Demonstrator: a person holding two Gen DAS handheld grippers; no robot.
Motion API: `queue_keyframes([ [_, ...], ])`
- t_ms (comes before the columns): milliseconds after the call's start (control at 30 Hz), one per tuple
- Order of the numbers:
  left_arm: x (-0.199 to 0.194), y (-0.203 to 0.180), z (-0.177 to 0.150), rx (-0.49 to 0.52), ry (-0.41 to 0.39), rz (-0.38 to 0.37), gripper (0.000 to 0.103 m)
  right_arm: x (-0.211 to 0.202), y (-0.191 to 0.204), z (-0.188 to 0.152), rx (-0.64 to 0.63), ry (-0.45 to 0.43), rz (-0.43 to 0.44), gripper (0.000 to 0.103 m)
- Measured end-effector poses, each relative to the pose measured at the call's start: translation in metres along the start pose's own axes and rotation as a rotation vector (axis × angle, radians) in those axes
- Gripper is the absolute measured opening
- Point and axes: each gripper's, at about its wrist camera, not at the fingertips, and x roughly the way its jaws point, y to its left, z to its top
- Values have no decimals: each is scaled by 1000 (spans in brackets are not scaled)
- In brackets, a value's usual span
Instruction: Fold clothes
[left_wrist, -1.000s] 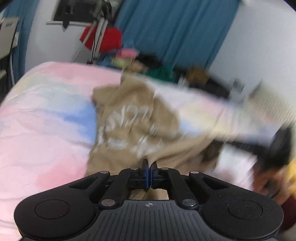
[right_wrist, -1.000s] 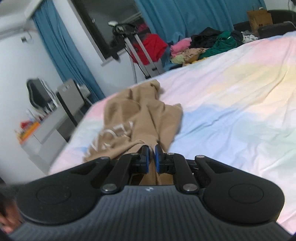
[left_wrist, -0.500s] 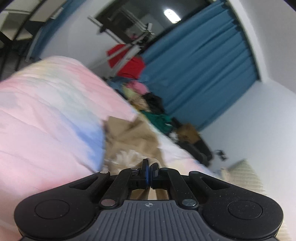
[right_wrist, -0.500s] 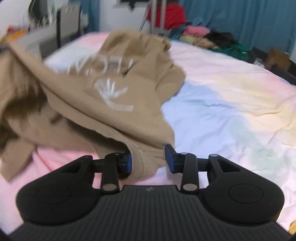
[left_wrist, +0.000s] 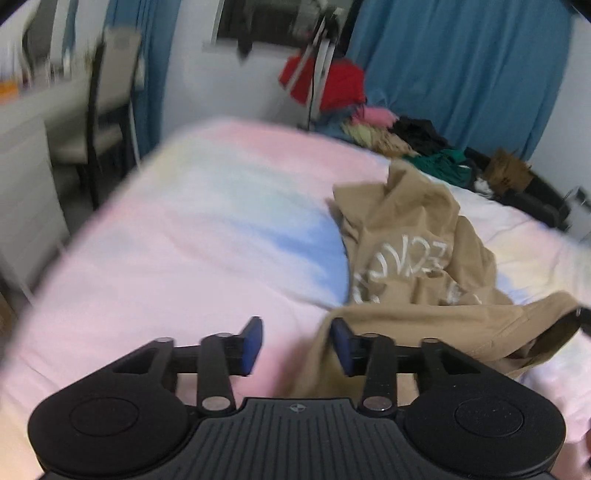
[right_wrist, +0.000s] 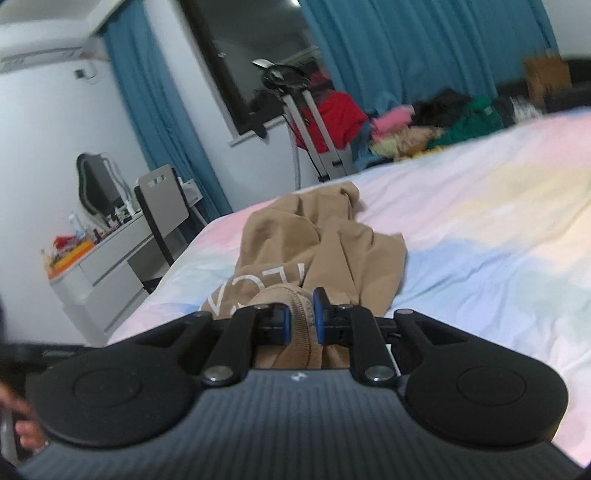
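Your left gripper (left_wrist: 295, 341) has its fingers opening, with nothing pressed between the pads: the near edge of the crumpled tan cotton T-shirt with white lettering (left_wrist: 417, 258) lies just against the right-hand finger, while the gap itself shows mostly bare sheet. Your right gripper (right_wrist: 300, 320) is closing its fingers on a thick ribbed seam of the same T-shirt (right_wrist: 321, 240), probably the collar or a hem, and the pads already look to be pinching it.

The shirt lies on the pastel pink, blue and yellow bed sheet (left_wrist: 192, 236). From your right fingers its long axis runs straight ahead, away from you toward the far edge of the bed. From your left fingers the bulk sits ahead and to the right, so your right hand is the nearer and the one with a hold.

The fabric is bunched and folded over itself, lettering partly hidden in the creases, one flap draped loose at the right of the left view. It looks to need spreading flat before any fold; your left hand will likely have to shift right to find an edge.
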Motion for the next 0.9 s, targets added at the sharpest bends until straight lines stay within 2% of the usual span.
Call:
queue_keyframes([
  [100,-31,-23,-6,129,-62,-9,52,5,-2,1,27,14,-7,15],
  [233,-40,-59,-12,265,-83,-118,55,9,-4,-1,35,35,-16,16],
  [467,-9,-117,-43,544,20,-155,53,10,-4,-3,33,47,-32,16],
  [533,1,-128,-51,611,37,-120,53,9,-4,-4,28,46,-36,16],
  [600,15,-129,-55,629,30,-37,53,8,-4,-4,24,46,-38,16],
  [700,19,-119,-54,622,32,0,53,8,-5,-5,22,49,-39,16],
  [800,21,-110,-49,582,55,-3,49,8,-4,-6,14,54,-39,16],
  [900,5,-102,-44,543,45,-34,49,8,-3,-7,4,54,-49,16],
])
